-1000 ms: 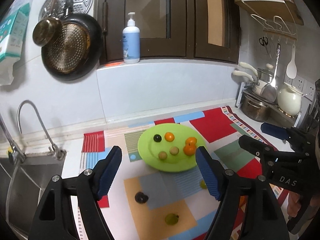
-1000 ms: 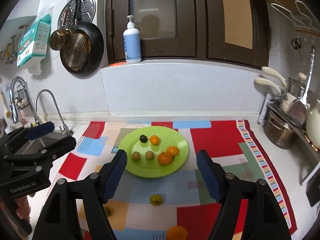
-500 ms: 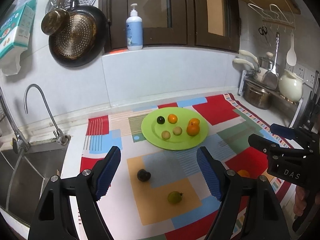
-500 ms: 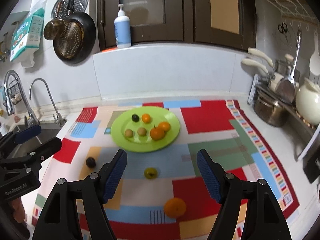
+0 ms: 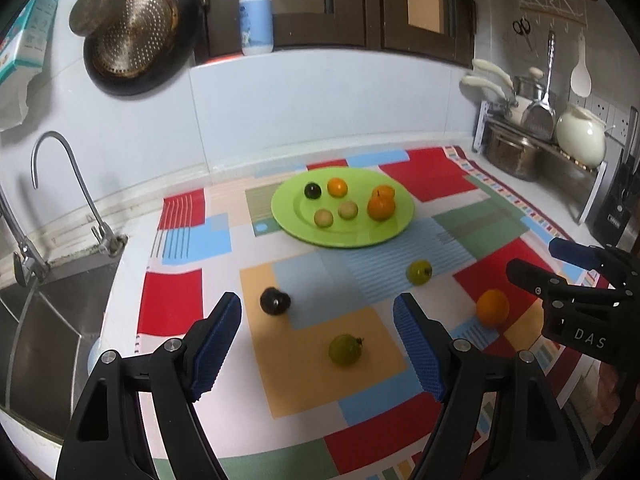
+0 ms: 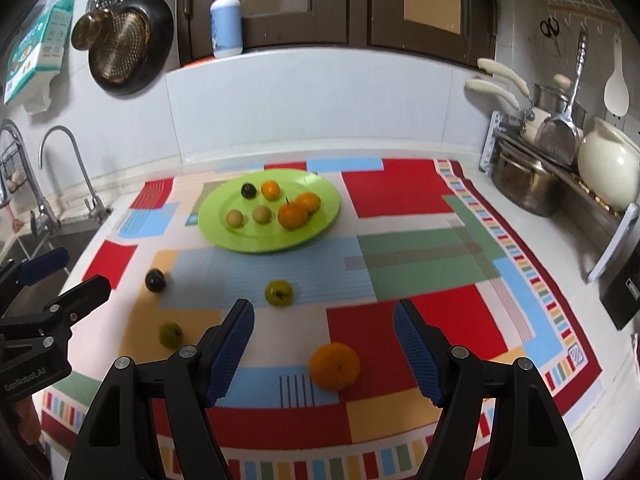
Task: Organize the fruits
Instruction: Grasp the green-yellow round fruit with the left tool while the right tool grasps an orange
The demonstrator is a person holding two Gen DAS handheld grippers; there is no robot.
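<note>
Both hand-held grippers — left (image 5: 318, 344), right (image 6: 324, 346) — have dropped toward the loose fruit, fingers spread, empty.

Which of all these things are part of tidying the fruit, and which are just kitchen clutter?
Part of the job: green plate with six fruits; loose orange, two green fruits, dark fruit on the mat.

Just lying about: soap bottle, hanging pan, faucet, pots.

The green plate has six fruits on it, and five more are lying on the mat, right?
Not quite. Only four lie loose on the mat: a dark fruit, two green ones and an orange. The right wrist view shows it. The plate does hold six.
</note>
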